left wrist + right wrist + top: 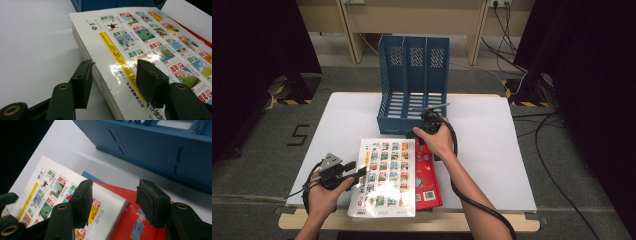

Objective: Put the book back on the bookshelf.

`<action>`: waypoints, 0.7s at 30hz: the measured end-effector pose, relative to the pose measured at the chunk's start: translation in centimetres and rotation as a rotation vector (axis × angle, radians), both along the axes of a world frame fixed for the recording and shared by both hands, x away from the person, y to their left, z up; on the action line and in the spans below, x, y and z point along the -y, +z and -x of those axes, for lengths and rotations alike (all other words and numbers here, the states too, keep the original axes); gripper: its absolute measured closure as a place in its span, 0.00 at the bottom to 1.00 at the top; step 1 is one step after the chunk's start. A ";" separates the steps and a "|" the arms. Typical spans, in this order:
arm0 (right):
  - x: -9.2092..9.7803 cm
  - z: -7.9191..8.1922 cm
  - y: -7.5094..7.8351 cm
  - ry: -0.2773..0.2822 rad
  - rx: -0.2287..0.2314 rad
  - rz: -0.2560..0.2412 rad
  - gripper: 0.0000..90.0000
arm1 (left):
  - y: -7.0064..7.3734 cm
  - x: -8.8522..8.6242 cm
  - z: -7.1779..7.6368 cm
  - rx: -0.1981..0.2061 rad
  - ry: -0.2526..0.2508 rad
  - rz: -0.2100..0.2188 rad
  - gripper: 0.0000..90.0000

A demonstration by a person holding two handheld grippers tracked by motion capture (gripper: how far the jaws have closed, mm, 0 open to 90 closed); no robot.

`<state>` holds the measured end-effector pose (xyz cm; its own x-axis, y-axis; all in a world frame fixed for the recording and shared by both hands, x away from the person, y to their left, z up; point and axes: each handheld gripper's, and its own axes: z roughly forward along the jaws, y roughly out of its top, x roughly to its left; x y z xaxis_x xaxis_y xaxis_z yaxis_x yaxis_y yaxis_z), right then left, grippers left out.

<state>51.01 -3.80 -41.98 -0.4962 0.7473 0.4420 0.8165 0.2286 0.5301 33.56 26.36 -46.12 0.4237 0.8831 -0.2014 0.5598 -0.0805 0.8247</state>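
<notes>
While the white magazine lies at the surface's six o'clock atop a red book, the gaping left gripper should straddle its nine o'clock edge squarely before closing, the right gripper, jaws apart, steadying its one o'clock corner.

Both forearms are extended from the near edge of the bench. The left gripper is held low at the near left of the bench, pointed to the person's right, with its jaws spread apart; the left hand is wrapped around its body. The right gripper is held farther out over the middle of the bench by the right hand, jaws likewise spread, nothing being clamped between them.
</notes>
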 end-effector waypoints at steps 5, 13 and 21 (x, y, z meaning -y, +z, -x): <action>-0.3 -0.3 -0.7 0.001 -0.029 0.010 0.50 | -0.5 0.4 -0.2 -0.021 -0.025 -0.005 0.52; -0.7 0.0 -1.2 0.020 -0.035 0.011 0.51 | -0.5 0.6 -0.4 -0.032 -0.037 -0.019 0.53; -1.2 0.6 -1.3 0.017 -0.007 0.022 0.50 | -0.5 0.9 -0.3 -0.028 -0.045 -0.051 0.55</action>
